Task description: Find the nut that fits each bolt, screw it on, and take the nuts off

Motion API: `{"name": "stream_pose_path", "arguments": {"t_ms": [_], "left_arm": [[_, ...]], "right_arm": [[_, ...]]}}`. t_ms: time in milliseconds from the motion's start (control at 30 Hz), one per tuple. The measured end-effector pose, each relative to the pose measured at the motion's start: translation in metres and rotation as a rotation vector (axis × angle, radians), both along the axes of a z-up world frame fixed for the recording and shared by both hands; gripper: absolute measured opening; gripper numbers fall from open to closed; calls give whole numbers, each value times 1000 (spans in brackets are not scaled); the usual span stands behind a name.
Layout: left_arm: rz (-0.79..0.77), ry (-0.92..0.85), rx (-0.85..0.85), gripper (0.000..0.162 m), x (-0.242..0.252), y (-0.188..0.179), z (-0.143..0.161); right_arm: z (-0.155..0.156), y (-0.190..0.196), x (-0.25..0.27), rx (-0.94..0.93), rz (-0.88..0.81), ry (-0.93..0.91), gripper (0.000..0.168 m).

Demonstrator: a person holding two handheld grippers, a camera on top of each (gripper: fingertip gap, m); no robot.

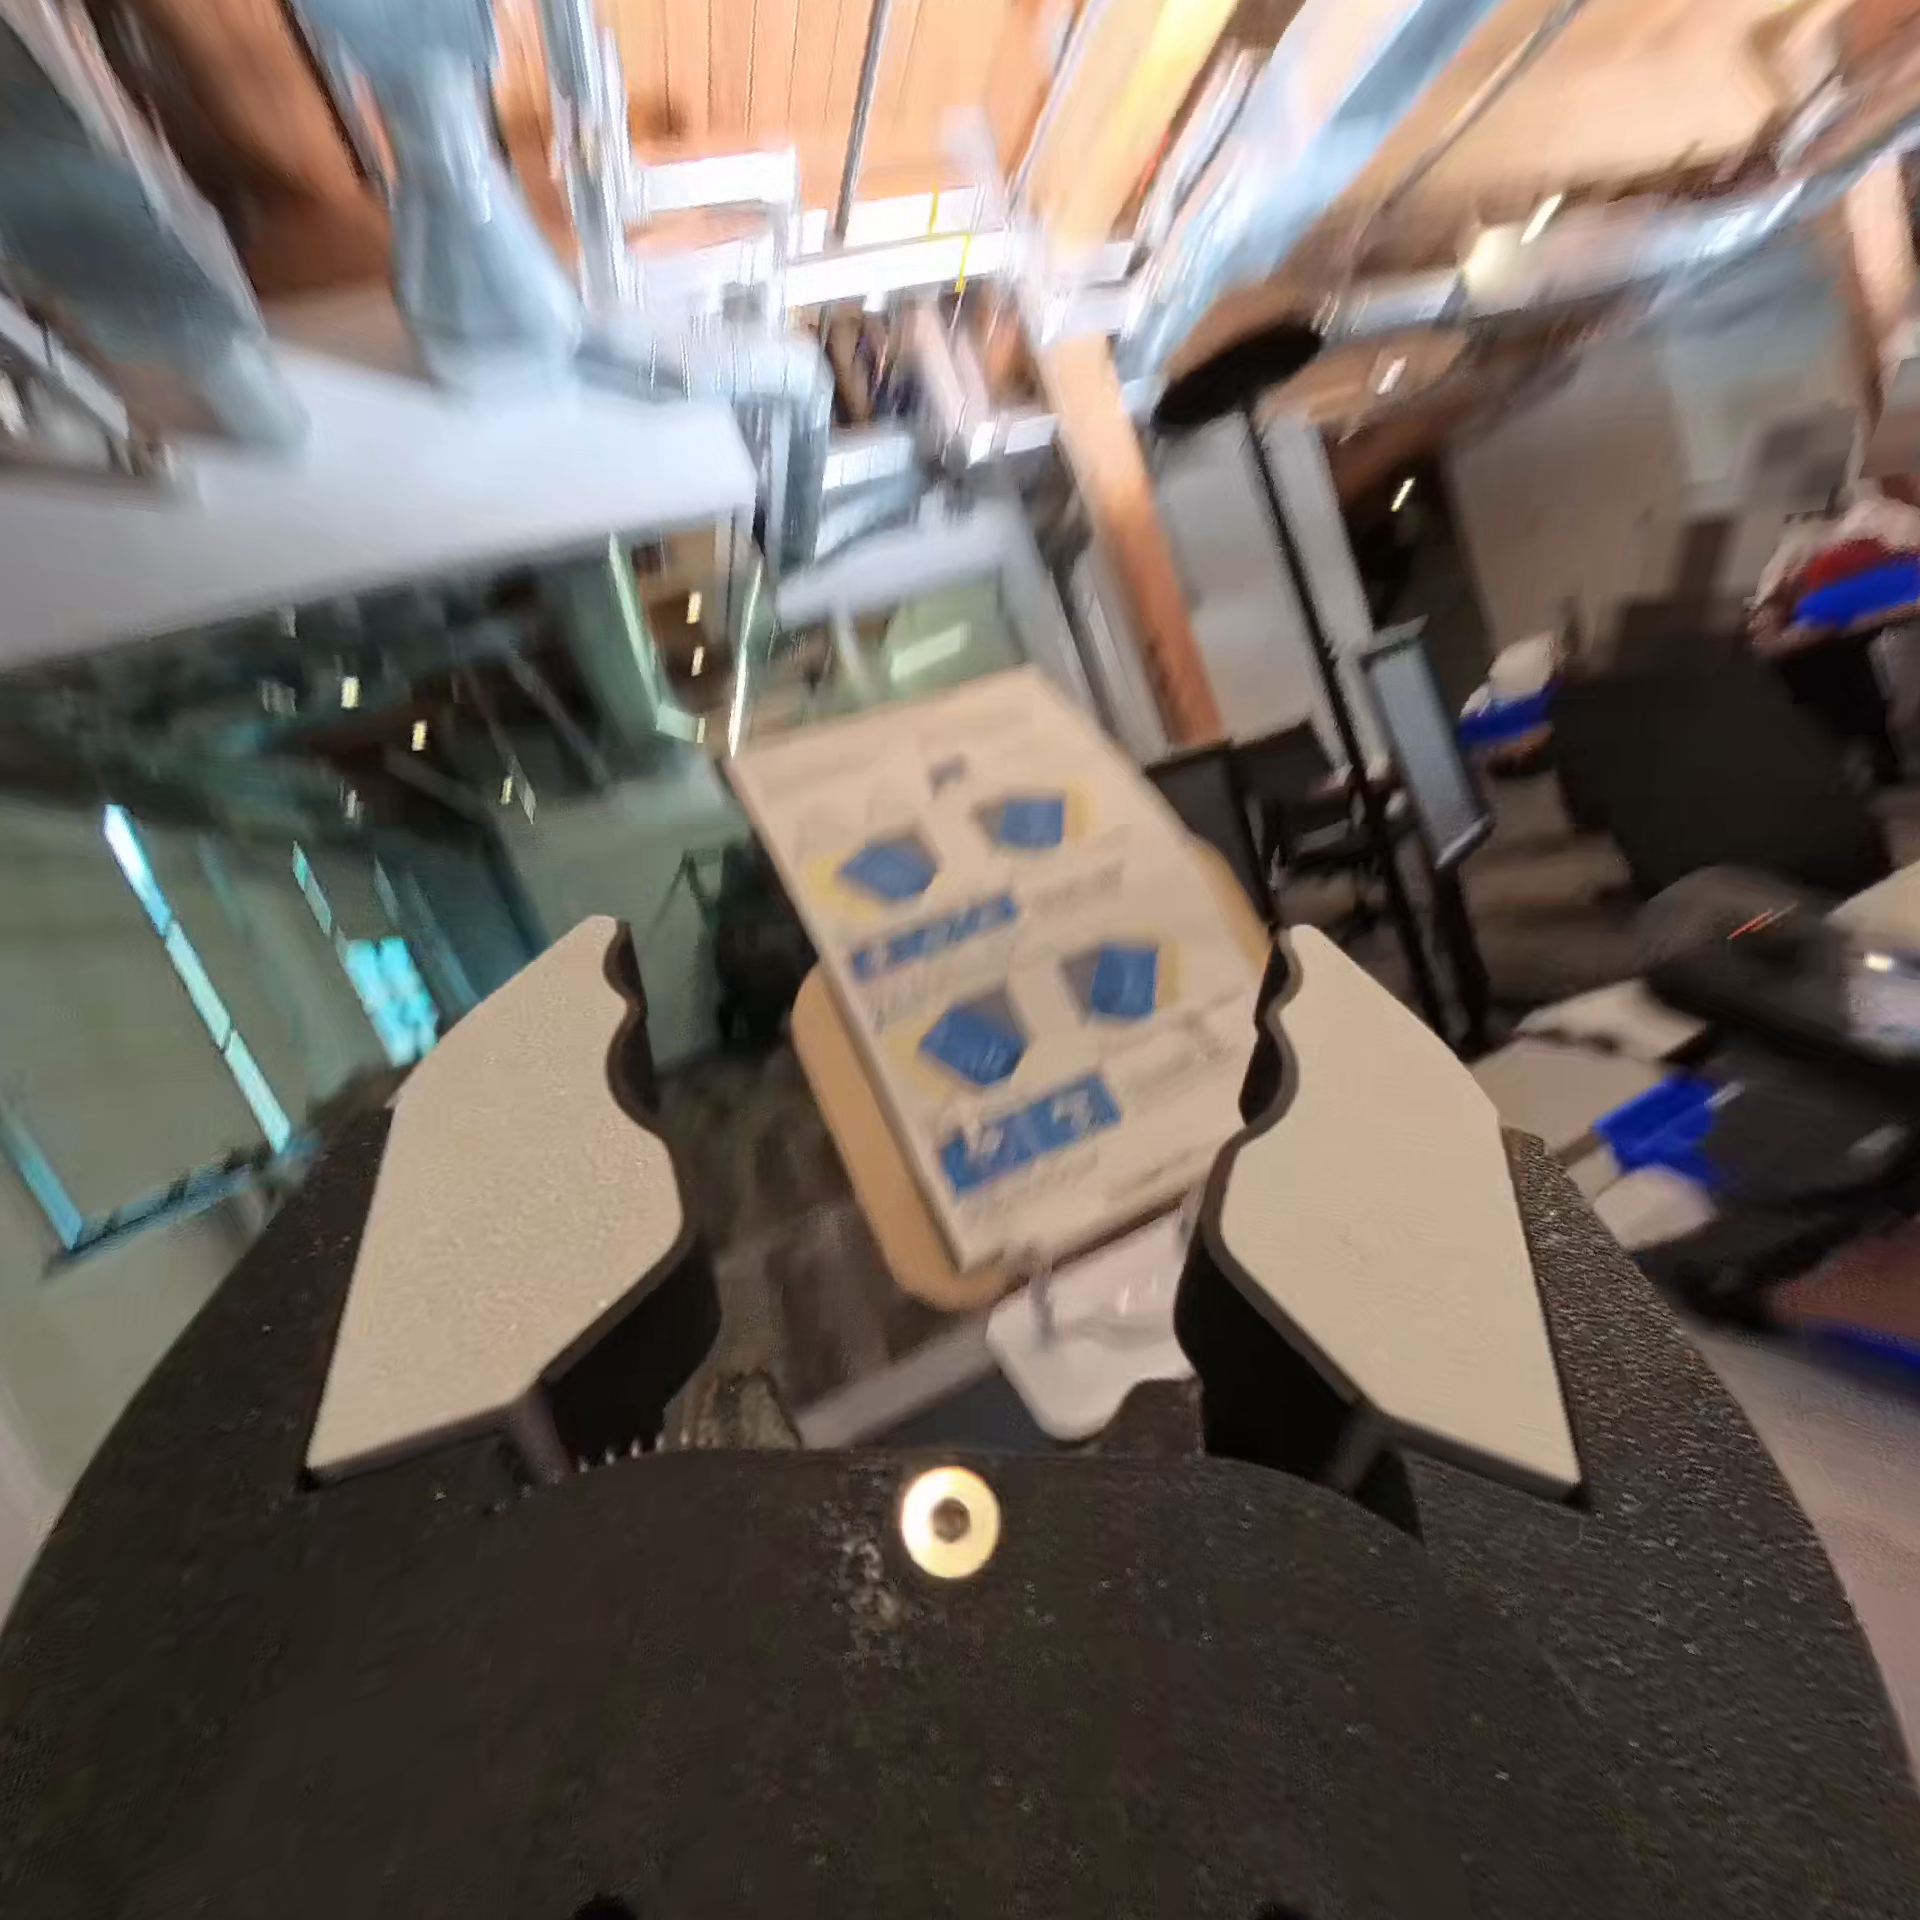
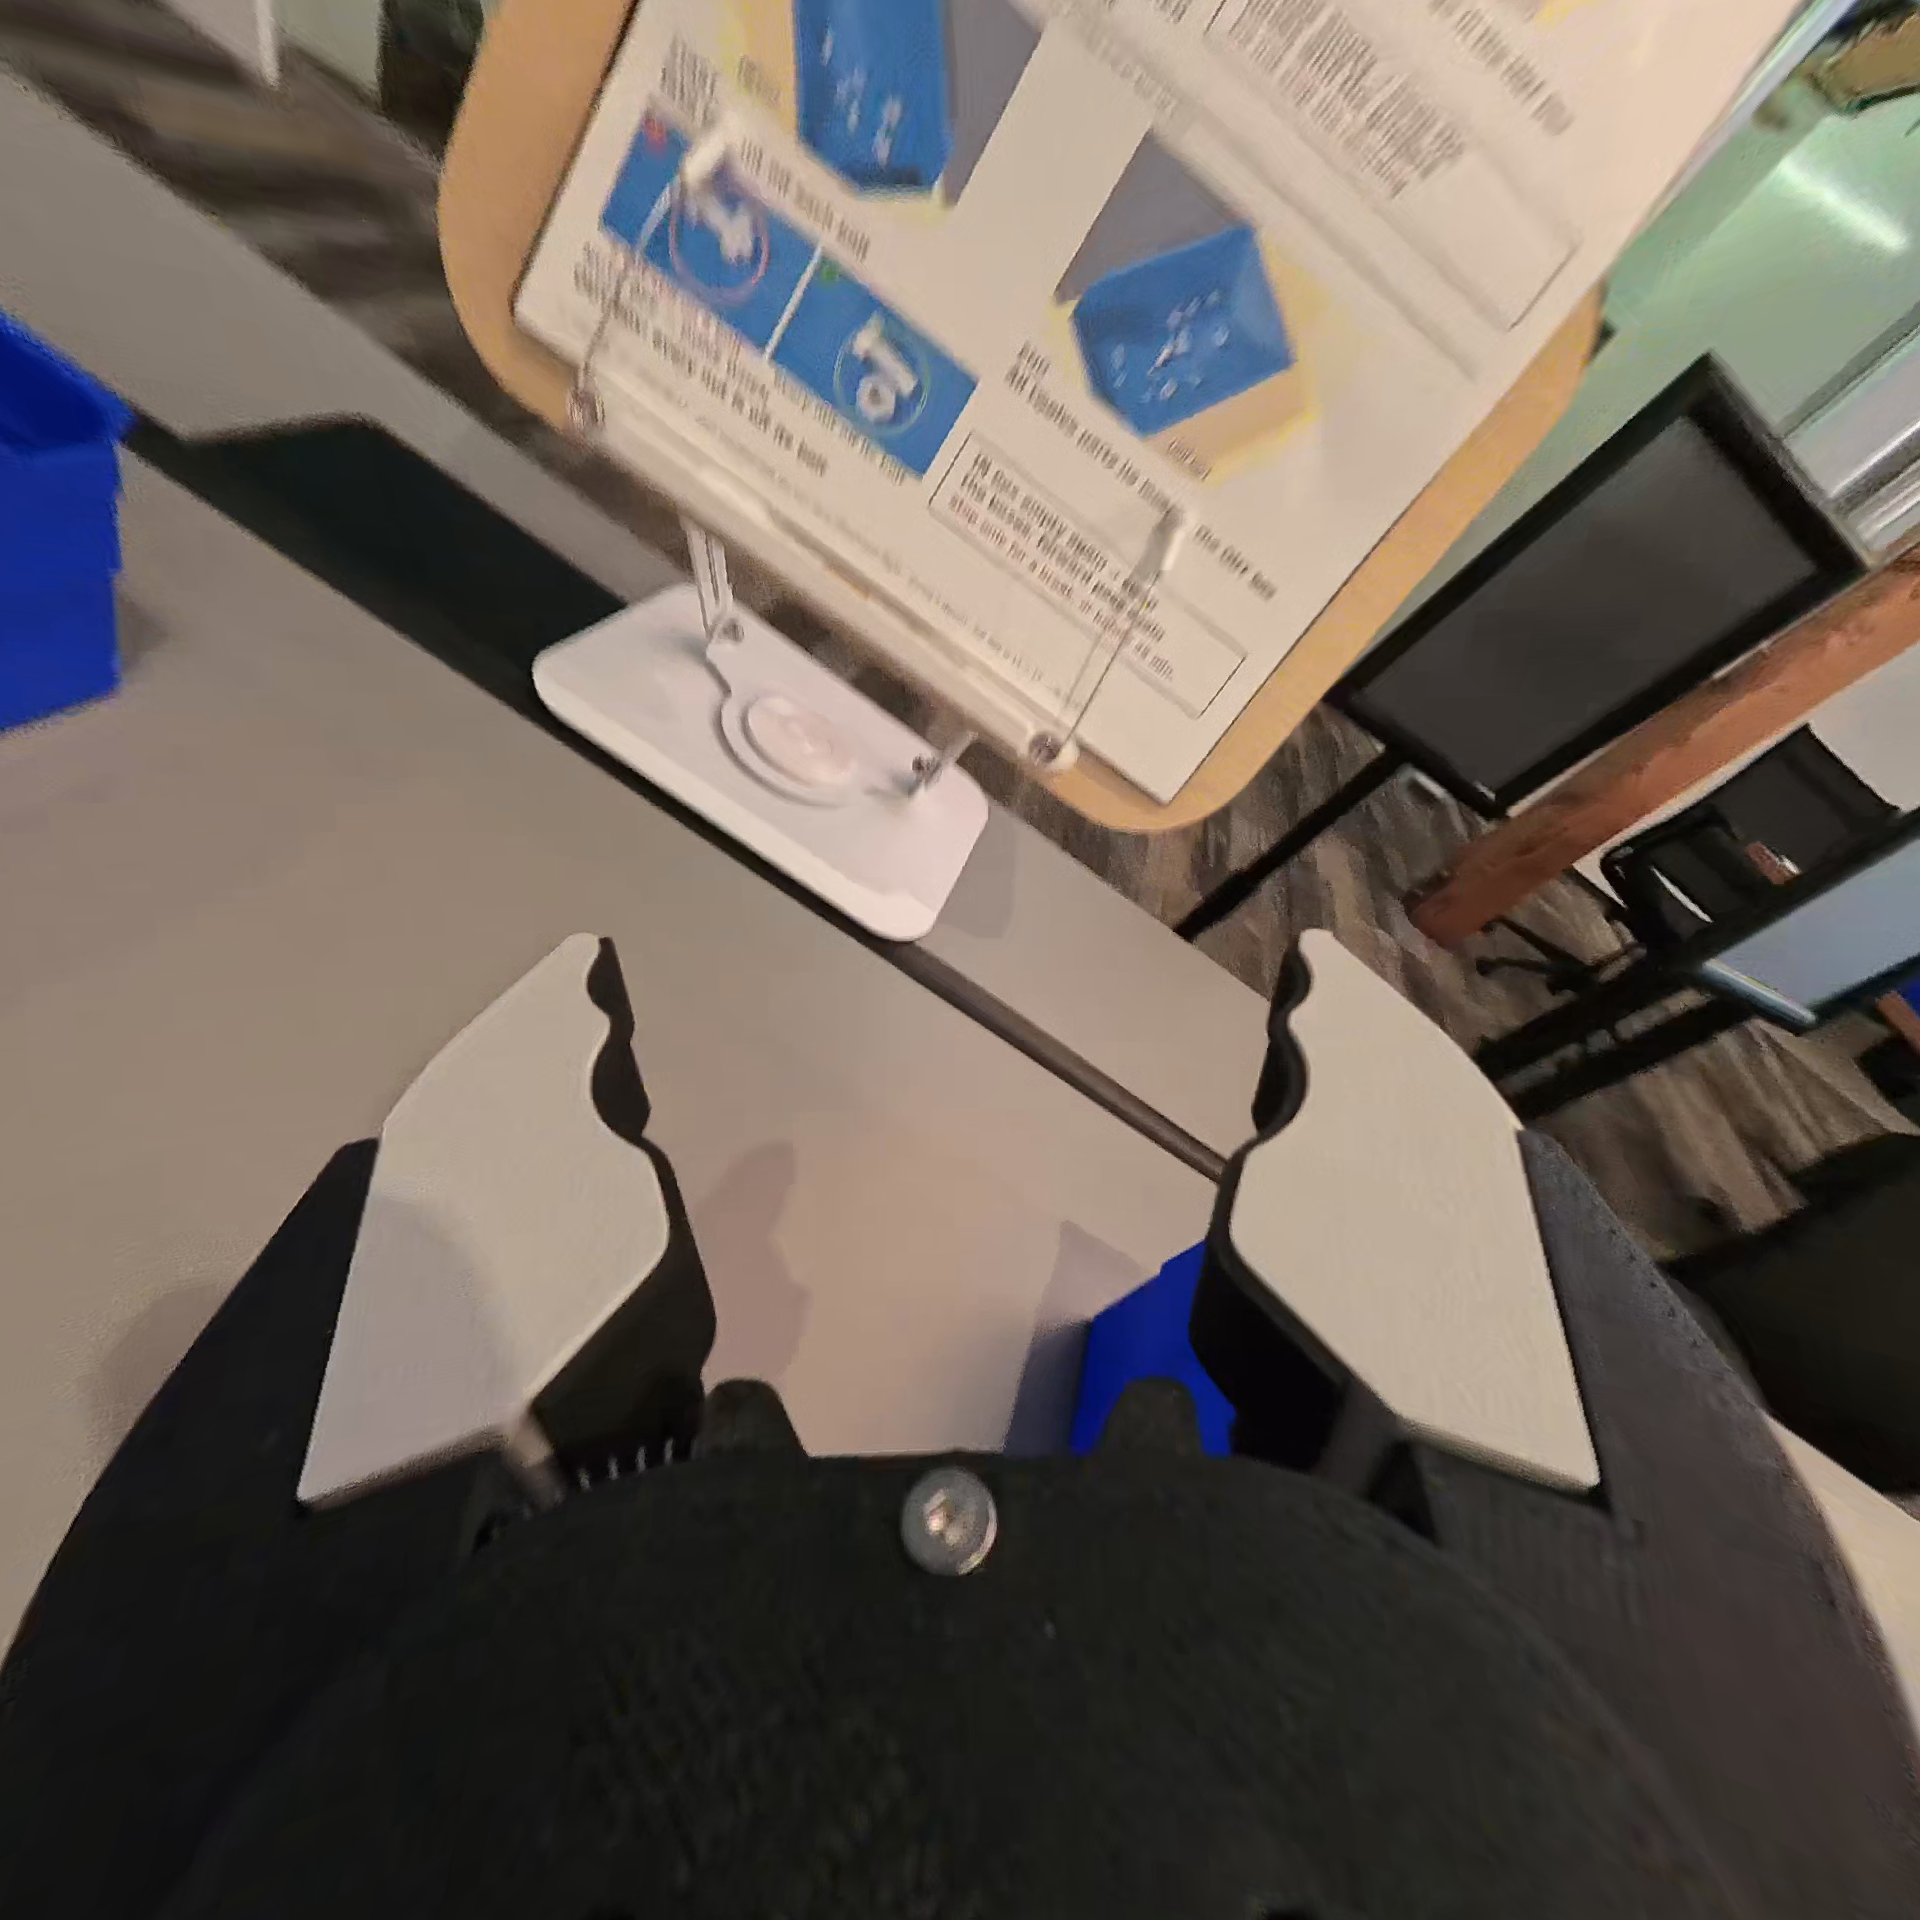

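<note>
While both views are motion-blurred, the pale grey tabletop (image 2: 312, 831) with its dark edge shows under the right gripper (image 2: 951, 1023), and a workshop of wooden beams and ducts fills the left view. No bolt or nut can be made out. A tan board bearing a white printed instruction sheet (image 2: 1039, 312) tilts on a white flat-based stand (image 2: 769, 758). Blue plastic bins (image 2: 52, 551) sit at the table's sides. Left gripper (image 1: 951, 1023) and right both stand spread, grey-faced notched fingers (image 2: 499, 1195) holding nothing.
</note>
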State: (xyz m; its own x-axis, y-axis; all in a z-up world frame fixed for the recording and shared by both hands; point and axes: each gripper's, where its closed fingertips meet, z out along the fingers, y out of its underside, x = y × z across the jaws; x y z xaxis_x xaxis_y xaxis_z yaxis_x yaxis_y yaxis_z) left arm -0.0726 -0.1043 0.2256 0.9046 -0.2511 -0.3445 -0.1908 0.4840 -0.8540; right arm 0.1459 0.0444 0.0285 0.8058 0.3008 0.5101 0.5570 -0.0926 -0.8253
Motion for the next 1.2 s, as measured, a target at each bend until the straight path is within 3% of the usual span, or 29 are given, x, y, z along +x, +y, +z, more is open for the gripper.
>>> {"name": "stream_pose_path", "arguments": {"t_ms": [100,200,300,433,733,800,967,1067,1200], "left_arm": [[69,2,-184,101,-46,21,-23],[88,-43,-259,85,-79,19,-32],[109,0,-293,59,-98,14,-40],[143,12,-342,49,-109,16,-48],[279,167,-455,41,-98,52,-83],[278,197,-523,28,-96,60,-99],[272,236,-669,34,-96,72,-132],[146,222,-718,33,-76,70,-140],[210,401,-916,33,-97,67,-175]], "right_arm": [[34,-13,2,54,104,154,109],[80,-30,-1,96,254,288,93],[127,-55,2,169,412,332,63],[159,-88,20,268,540,350,34],[142,-102,43,193,688,517,7],[140,-102,47,190,691,512,2],[151,-107,64,240,665,490,1],[160,-112,77,280,647,476,1],[169,-119,88,290,669,511,1]]}}
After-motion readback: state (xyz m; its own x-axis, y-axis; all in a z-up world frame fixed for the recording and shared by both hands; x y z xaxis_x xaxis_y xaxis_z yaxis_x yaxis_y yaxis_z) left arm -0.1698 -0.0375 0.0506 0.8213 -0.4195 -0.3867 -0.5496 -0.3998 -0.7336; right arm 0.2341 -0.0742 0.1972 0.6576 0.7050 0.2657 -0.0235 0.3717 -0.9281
